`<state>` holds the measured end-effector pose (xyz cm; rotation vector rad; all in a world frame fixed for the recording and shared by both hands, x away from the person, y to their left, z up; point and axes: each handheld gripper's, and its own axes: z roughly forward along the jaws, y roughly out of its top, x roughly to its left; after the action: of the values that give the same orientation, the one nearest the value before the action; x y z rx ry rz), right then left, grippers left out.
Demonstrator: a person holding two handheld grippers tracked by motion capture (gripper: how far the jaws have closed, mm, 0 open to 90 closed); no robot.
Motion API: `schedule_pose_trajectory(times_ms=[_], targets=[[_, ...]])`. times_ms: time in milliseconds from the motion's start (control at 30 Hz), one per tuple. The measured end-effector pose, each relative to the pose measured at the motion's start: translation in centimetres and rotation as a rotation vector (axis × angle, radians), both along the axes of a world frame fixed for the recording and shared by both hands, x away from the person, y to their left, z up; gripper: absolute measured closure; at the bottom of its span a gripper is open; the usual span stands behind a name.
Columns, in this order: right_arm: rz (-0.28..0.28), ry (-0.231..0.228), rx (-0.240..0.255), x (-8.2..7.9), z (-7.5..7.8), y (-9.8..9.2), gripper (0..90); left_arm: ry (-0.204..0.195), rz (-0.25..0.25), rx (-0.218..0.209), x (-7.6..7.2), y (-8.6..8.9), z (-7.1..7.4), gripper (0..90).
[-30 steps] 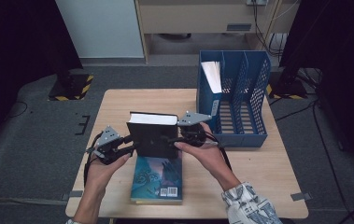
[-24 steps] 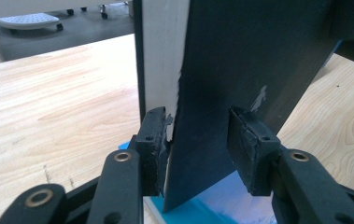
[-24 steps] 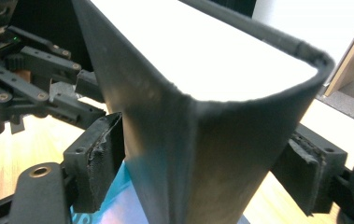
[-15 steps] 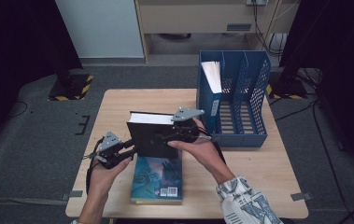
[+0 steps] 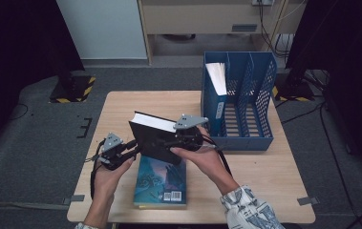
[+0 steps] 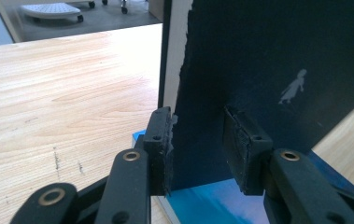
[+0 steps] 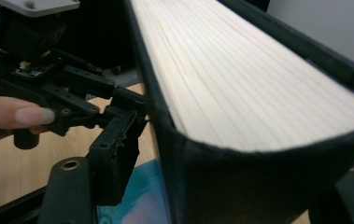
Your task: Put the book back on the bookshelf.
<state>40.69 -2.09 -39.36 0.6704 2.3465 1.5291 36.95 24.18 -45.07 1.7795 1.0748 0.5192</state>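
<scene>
1. Black hardback book (image 5: 155, 138) held tilted above the table (image 5: 274, 171) at frame centre, over a blue paperback (image 5: 162, 183).
2. Right gripper (image 5: 184, 140) pinches its spine-side edge; left gripper (image 5: 128, 151) looks spread, jaws straddling the lower cover corner, contact unclear.
3. Likely heavy, stiff, smooth cover; grip near the spine.
4. Torn cover edge; title unreadable. Blue file rack (image 5: 243, 102) at right, one slot filled.
</scene>
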Motion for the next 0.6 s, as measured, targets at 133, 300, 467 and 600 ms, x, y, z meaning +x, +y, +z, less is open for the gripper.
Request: schedule_pose_trajectory(times_ms=[133,300,467,600], targets=[[-0.016,-0.011,0.001,-0.2,-0.1,0.0,34.9,0.003,0.004,-0.002,0.2,0.1,-0.2,60.3],[-0.020,-0.013,0.014,0.0,0.1,0.3,33.3,0.011,0.024,0.008,0.0,0.5,-0.5,53.3],[-0.024,-0.019,0.019,0.3,0.6,0.5,31.3,0.047,0.053,0.042,-0.8,1.1,-1.6,40.1],[-0.019,-0.015,0.034,0.4,0.7,0.6,30.6,0.101,0.059,0.095,-1.4,1.5,-3.2,32.7]])
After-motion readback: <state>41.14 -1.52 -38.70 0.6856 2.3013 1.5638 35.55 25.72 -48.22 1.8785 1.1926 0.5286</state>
